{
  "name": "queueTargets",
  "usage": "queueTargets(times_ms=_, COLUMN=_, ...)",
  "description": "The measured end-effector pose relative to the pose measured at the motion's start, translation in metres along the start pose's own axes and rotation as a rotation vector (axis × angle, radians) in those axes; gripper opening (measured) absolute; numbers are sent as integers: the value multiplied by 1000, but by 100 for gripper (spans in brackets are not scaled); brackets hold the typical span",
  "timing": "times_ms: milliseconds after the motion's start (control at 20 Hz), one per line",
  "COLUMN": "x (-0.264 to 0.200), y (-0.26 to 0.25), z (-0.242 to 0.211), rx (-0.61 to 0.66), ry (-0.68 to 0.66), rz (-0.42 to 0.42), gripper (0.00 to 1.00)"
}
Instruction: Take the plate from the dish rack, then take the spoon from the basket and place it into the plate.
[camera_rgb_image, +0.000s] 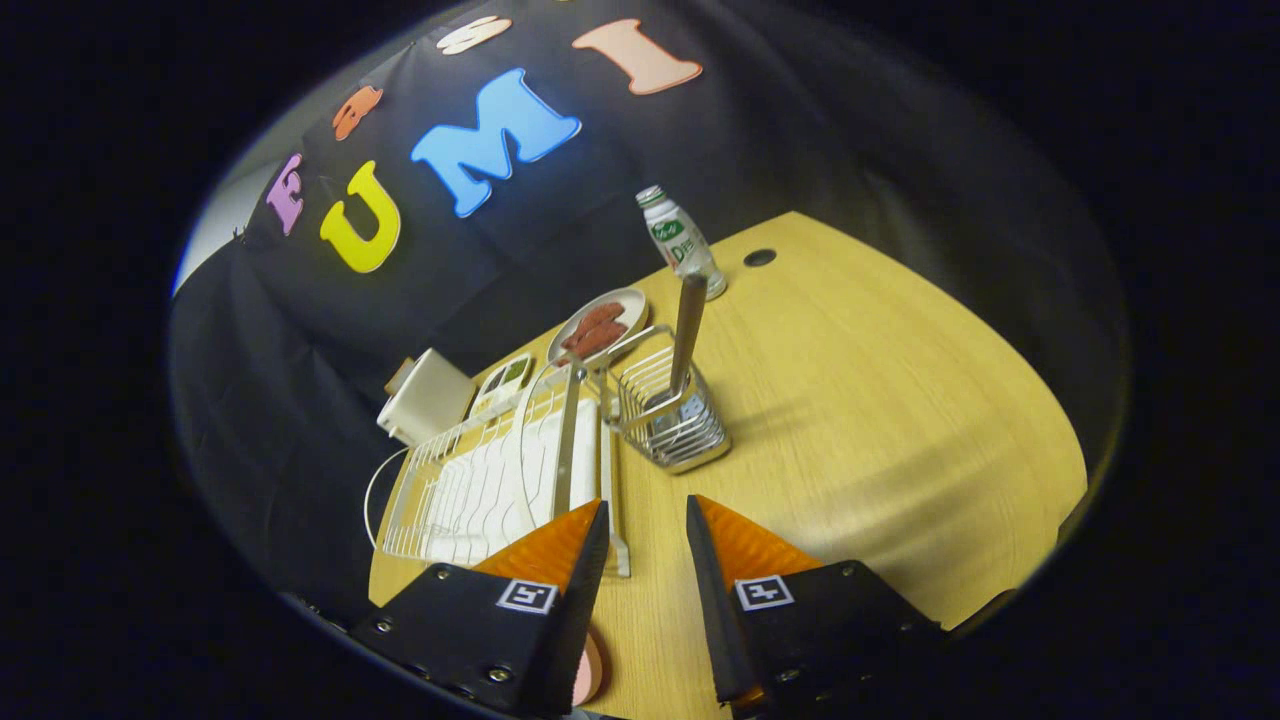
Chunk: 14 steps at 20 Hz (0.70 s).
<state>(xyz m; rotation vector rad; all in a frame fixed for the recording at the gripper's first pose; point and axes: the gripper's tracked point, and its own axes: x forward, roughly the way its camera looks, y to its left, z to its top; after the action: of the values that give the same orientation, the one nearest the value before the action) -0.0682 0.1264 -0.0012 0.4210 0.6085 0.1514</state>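
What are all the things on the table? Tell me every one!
Table: one, light wood, under everything.
Dish rack: one, white wire, just ahead of one finger.
Basket: one, silver wire, beside the dish rack.
Spoon: one, silver, standing in the basket.
Plate: one, pale, holding reddish food, behind the basket.
Bottle: one, white and green, beyond the plate.
White box: one, behind the dish rack.
Gripper: one, open, holding nothing.

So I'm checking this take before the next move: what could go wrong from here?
The tongs are open and empty above the table, with the dish rack just ahead. The plate stands upright in the rack wires, so it could snag or tip as it's lifted. The spoon sticks up from the light wire basket beside the rack; pulling it may drag the basket.
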Motion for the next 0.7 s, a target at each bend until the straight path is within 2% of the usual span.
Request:
queueTargets(times_ms=100, x=7, y=-6, z=24, rx=5, ry=-73, rz=-33, gripper=50)
queueTargets(times_ms=250, x=22, y=-9, z=46, rx=71, ry=-111, rz=-54, gripper=50)
queueTargets(times_ms=500, x=50, y=-14, z=62, rx=130, ry=-112, rz=-62, gripper=50)
queueTargets(times_ms=700, x=71, y=-15, z=63, rx=108, ry=-98, rz=-68, gripper=49)
